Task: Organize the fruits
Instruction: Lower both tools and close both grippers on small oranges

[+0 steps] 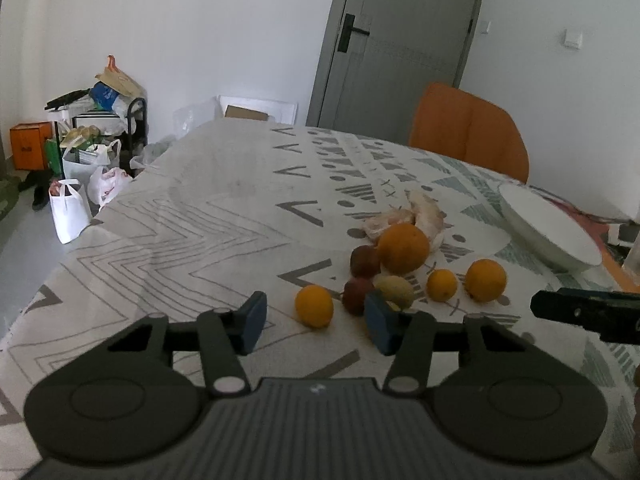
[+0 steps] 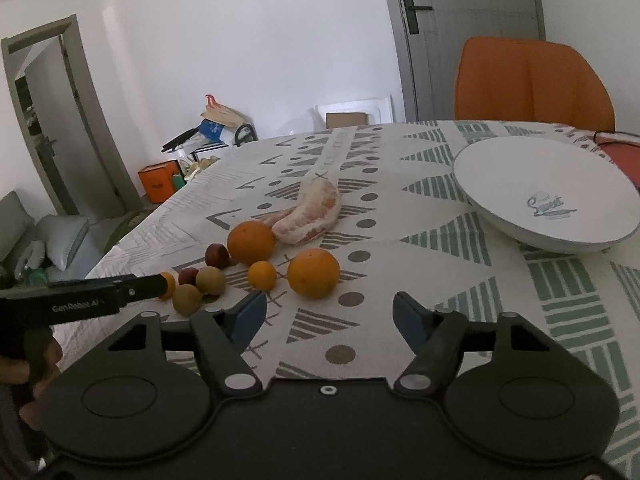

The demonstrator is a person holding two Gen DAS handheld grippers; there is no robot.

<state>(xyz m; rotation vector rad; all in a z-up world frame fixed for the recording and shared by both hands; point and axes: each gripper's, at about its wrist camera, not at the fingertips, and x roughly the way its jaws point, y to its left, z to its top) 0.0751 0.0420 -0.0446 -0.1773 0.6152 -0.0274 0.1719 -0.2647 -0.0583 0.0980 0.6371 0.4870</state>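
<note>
Fruit cluster on the patterned tablecloth (image 2: 400,248), with the white bowl (image 2: 548,196) well apart to the right. We hold the left gripper (image 1: 316,322) with its jaws partly apart and nothing between its pads; a small orange citrus (image 1: 314,306) lies just ahead of it. The right gripper (image 2: 330,316) is likewise part-open and empty, just short of a medium orange (image 2: 313,273). We judge the oranges firm, round and prone to roll, so they are best pinched across the widest girth. The large orange (image 2: 251,242) looks the heaviest. The peeled pomelo segment (image 2: 310,214) seems soft and tearable, needing a light squeeze mid-body. The kiwis (image 2: 187,299) and dark red fruits (image 2: 217,255) are small, closely packed, and awkward to isolate.
</note>
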